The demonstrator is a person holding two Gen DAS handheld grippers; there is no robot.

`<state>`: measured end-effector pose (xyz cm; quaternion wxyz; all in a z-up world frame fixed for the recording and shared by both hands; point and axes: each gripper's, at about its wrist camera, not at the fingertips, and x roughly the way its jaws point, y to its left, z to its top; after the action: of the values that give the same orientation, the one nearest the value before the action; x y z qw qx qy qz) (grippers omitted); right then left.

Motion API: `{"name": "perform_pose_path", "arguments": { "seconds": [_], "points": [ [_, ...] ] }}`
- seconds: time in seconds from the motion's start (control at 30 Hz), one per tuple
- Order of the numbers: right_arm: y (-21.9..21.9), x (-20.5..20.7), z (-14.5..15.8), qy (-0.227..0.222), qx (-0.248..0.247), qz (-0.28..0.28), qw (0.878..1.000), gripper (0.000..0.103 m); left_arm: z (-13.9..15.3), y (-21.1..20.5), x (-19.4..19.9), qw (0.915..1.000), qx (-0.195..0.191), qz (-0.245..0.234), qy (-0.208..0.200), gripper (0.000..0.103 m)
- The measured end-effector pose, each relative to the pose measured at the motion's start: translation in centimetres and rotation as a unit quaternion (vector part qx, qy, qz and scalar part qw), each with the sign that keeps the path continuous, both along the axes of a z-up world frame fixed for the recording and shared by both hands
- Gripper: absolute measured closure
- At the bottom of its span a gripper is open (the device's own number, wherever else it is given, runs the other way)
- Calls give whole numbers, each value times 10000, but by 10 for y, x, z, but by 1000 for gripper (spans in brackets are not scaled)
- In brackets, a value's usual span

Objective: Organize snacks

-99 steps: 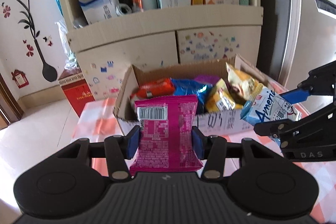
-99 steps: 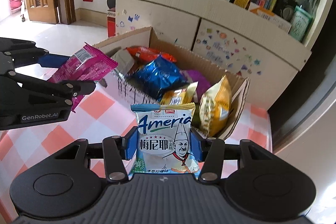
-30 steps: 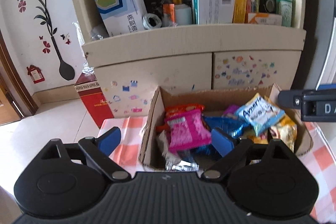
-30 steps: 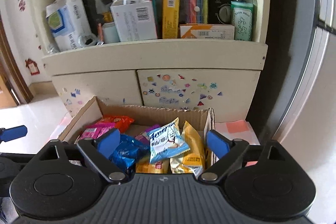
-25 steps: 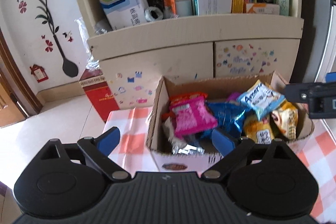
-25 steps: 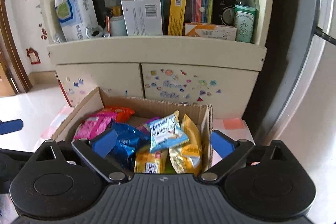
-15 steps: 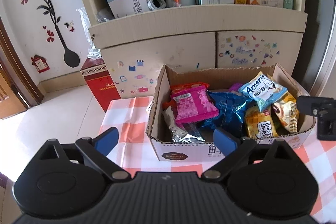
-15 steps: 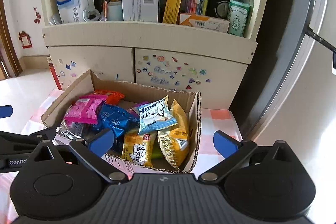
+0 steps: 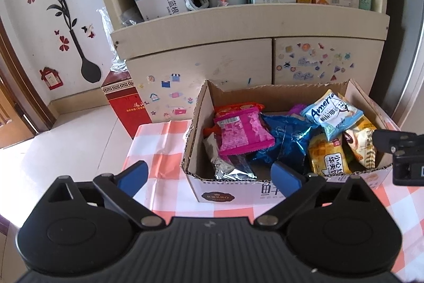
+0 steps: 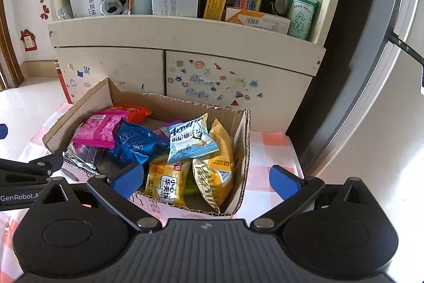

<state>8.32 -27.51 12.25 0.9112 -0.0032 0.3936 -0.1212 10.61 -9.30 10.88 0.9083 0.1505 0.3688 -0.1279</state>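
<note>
left wrist view: the left gripper (image 9: 209,175) sits back from the cardboard box (image 9: 225,192) with its jaws spread wide and nothing between them, and they've just been opening a bit further. the pink packet (image 9: 242,134) lies in the left part of the box, on top of a silver packet (image 9: 230,166) and beside the blue packet (image 9: 287,139). the light blue packet (image 9: 331,112) rests on the pile at the right, above the yellow packets (image 9: 328,159). the checked tablecloth (image 9: 159,150) shows no loose snacks that i can spot. right wrist view: the right gripper (image 10: 206,181) is also wide apart and empty, hovering over the near right corner of the box (image 10: 245,139), with the left gripper (image 10: 31,169) poking in from the left. my read is both drops are done, so the thing now is a clean retreat: keep the jaws wide, lift away without clipping the box's rim, and scan the table for leftovers.
</note>
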Motion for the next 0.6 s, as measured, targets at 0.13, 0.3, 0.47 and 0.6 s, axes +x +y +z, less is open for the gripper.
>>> {"name": "perform_pose_path", "arguments": {
  "seconds": [0.13, 0.3, 0.47, 0.6],
  "points": [
    [2, 4, -3, 54, -26, 11, 10000, 0, 0, -2, 1, 10000, 10, 52, 6, 4],
    [6, 7, -5, 75, -93, 28, 9999, 0, 0, -2, 2, 9999, 3, 128, 10, 4],
    [5, 11, -7, 88, -141, -56, 9998, 0, 1, -8, 3, 9999, 93, 114, -34, 3],
    [3, 15, -10, 144, -133, -125, 9997, 0, 1, -15, 3, 9998, 160, 62, -55, 2]
  ]
}}
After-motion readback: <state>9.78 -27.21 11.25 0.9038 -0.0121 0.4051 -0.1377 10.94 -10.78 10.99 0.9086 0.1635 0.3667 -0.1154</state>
